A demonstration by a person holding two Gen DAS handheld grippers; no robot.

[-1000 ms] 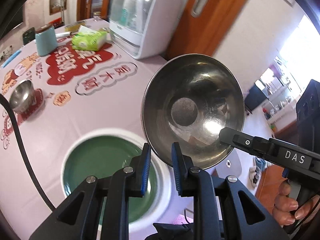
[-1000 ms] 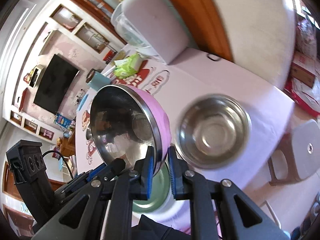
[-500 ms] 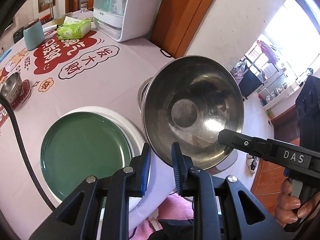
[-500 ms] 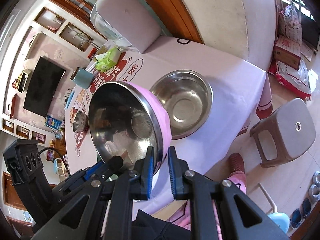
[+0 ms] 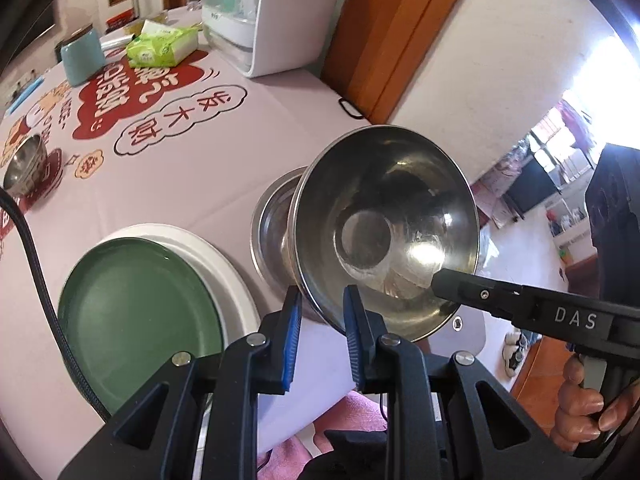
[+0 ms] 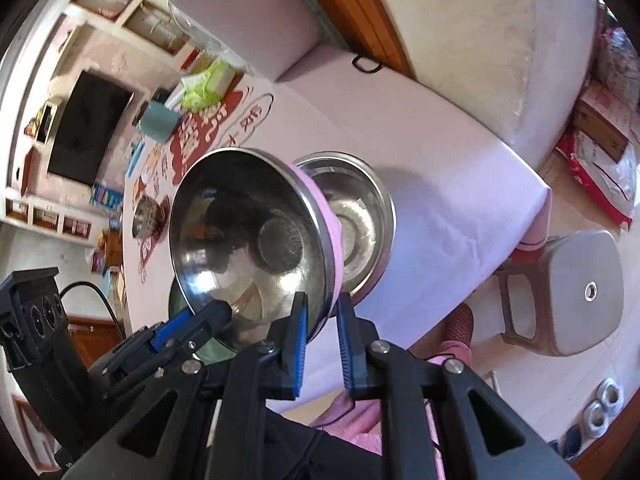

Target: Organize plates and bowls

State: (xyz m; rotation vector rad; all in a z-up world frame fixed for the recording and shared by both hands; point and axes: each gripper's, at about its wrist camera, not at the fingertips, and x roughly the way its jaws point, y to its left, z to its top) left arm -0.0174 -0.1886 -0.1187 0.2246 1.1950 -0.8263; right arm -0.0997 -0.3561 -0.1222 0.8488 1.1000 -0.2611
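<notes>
A steel bowl with a pink outside (image 5: 384, 232) (image 6: 248, 240) hangs tilted in the air, held by both grippers. My left gripper (image 5: 320, 320) is shut on its near rim. My right gripper (image 6: 322, 316) is shut on the rim at the opposite side, and one of its fingers (image 5: 444, 280) reaches into the bowl in the left wrist view. Just behind and below the held bowl, a larger plain steel bowl (image 5: 272, 232) (image 6: 360, 220) sits on the table. A green plate (image 5: 140, 312) lies on a white plate (image 5: 228, 264) to the left.
The pink tablecloth (image 5: 192, 168) carries a small steel bowl (image 5: 22, 164) at far left, a teal cup (image 5: 80, 56), a green tissue pack (image 5: 164, 46) and a white appliance (image 5: 256, 12) at the back. A grey stool (image 6: 576, 296) stands beside the table's edge.
Both grippers carried the pink-sided bowl sideways and down across the table. It now hangs right over the large steel bowl, which has come out from behind it in the left wrist view.
</notes>
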